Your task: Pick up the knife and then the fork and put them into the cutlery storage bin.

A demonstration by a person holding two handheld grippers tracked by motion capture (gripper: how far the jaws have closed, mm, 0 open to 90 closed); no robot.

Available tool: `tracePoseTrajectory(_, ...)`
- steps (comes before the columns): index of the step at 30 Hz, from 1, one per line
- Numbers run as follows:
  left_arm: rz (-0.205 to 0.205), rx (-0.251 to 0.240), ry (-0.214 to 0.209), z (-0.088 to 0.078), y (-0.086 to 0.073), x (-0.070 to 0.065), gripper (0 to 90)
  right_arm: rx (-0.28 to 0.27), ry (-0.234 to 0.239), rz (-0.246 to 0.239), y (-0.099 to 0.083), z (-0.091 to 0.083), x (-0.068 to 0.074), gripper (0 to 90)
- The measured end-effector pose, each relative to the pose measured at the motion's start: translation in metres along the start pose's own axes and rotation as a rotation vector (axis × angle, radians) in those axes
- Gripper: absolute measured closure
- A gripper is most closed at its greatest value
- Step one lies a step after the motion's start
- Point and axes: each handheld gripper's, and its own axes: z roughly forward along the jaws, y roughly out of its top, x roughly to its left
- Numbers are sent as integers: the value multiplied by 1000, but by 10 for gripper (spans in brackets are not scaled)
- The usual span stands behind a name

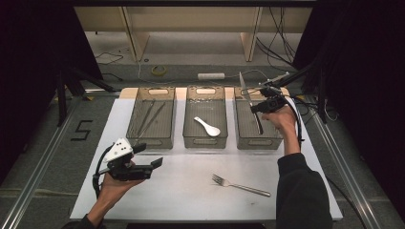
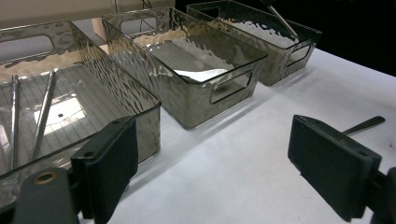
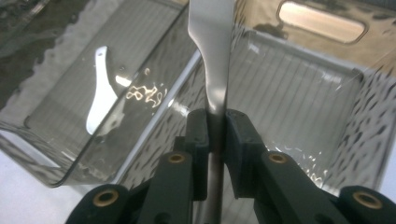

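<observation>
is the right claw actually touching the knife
Touching. The right gripper view shows the right claw with both pads pressed flat against the knife, no gap either side, above the right bin.

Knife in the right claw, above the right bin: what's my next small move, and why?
Probably lower the knife into the right bin before opening. The right claw is clamped on it above that bin, blade angled up, nothing released.

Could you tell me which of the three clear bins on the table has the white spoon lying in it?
It is the middle bin, where the white spoon lies. The left bin holds thin metal sticks, and the right bin has the knife over it.
</observation>
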Motion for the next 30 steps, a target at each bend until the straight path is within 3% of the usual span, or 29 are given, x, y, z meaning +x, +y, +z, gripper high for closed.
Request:
tracePoseTrajectory(9,1,0,-1,0,0,0,160,61,-16,18,-14,27,-5,807)
tracePoseTrajectory(21,3,0,-1,0,0,-1,159,119,-40,40,-25,45,-6,798)
tracePoseTrajectory(22,4,0,0,0,0,-1,159,131,-46,50,-25,46,-5,785)
tracePoseTrajectory(26,9,4,-2,0,0,-1,159,123,-9,69,-20,44,-4,527)
tracePoseTrajectory(30,10,2,-1,-1,0,-1,159,113,-17,49,-17,36,-1,415)
